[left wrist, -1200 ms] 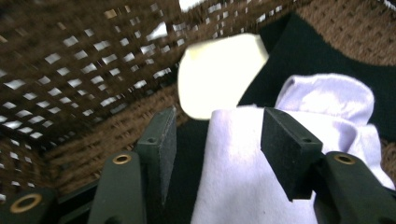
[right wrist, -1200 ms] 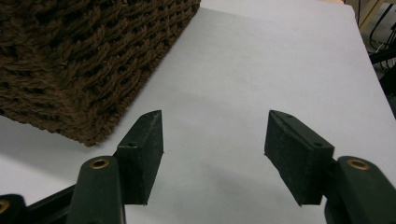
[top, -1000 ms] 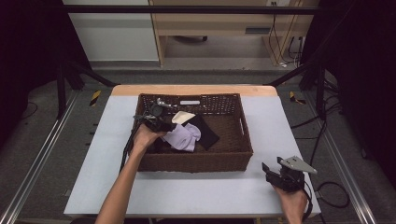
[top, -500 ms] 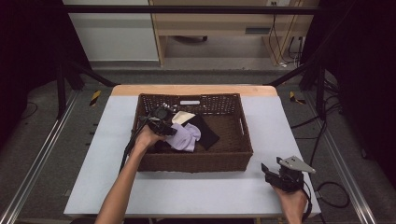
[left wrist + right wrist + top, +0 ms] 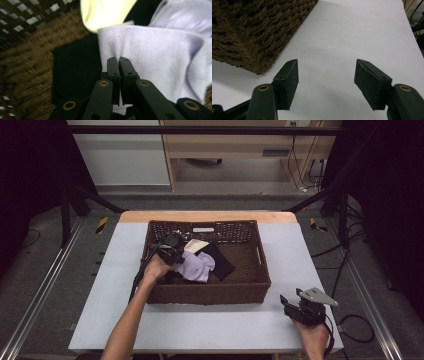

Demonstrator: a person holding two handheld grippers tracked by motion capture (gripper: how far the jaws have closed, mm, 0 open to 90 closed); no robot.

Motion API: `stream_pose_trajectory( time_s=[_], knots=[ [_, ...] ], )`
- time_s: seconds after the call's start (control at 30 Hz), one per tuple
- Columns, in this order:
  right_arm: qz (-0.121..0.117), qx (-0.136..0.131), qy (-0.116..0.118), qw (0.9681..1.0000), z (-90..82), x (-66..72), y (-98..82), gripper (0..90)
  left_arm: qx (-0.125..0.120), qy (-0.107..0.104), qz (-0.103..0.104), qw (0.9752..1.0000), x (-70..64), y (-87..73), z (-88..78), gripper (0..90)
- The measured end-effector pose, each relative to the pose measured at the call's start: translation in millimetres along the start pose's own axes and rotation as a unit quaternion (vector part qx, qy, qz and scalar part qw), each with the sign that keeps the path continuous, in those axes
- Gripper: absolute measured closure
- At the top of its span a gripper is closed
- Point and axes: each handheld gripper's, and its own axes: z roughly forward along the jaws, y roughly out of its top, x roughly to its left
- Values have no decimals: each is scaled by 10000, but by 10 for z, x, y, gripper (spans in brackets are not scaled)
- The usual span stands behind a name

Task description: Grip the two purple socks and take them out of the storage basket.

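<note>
nearest, the right gripper (image 5: 303, 306) rests on the white table (image 5: 225, 325) by the basket's front corner, jaws spread wide and empty, seemingly parked out of the way. farther in, the left gripper (image 5: 119, 62) reaches into the brown woven wicker basket (image 5: 210, 295), jaws pinched on an edge of the lilac cloth (image 5: 155, 57), likely to lift it off the black fabric (image 5: 75, 67) and cream cloth (image 5: 105, 12).

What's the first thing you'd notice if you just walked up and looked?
A big brown basket in the middle of the white table, with lilac cloth inside. The left gripper pinches that cloth, jaws shut. The right gripper waits open by the table's near right corner.
</note>
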Motion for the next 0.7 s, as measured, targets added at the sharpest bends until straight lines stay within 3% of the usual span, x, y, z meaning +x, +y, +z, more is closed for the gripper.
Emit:
stream_pose_trajectory(
  time_s=[0.1, 0.23, 0.27, 0.3, 0.33, 0.4, 0.43, 0.47, 0.5, 0.53, 0.6, 0.63, 0.67, 0.7],
  knots=[
    [15, -13, -2, 10000, -9, -4, -1, 362, -469, 44, 101, 9988, -33, -4, -135, 867],
    [26, -7, -13, 10000, -6, -6, 0, 364, -1081, 56, 241, 9938, -93, -33, -314, 868],
    [18, -9, -10, 10000, -6, -4, 0, 366, -1081, 56, 241, 9938, -93, -33, -314, 868],
    [20, -5, -6, 10000, -5, -4, 0, 368, -1283, 27, 232, 9915, -107, -46, -388, 869],
    [20, -5, -6, 10000, -5, -4, 0, 368, -1283, 27, 232, 9915, -107, -46, -388, 869],
    [30, -17, -15, 10000, -7, -7, 0, 374, -1783, 1, 253, 9836, -158, -68, -548, 869],
    [30, -17, -15, 10000, -7, -7, 0, 374, -1783, 1, 253, 9836, -158, -68, -548, 870],
    [13, -42, -26, 10000, -8, -12, -1, 375, -1946, -95, 242, 9805, -176, -75, -617, 870],
    [30, -62, -37, 10000, -15, -14, 2, 375, -2243, -133, 215, 9742, -207, -93, -720, 870],
    [53, -65, -36, 10000, -17, -14, 4, 374, -2394, -200, 180, 9705, -217, -105, -777, 870],
    [50, -85, -49, 9999, -17, -19, 7, 374, -2597, -234, 143, 9653, -229, -127, -872, 870],
    [49, -81, -52, 9999, -17, -23, 7, 374, -2597, -234, 143, 9653, -229, -127, -872, 869],
    [56, -75, -58, 9999, -16, -27, 7, 374, -2796, -241, 109, 9598, -236, -161, -979, 869],
    [68, -81, -63, 9999, -17, -28, 8, 374, -2868, -202, 126, 9577, -236, -180, -1027, 870]
  ],
)
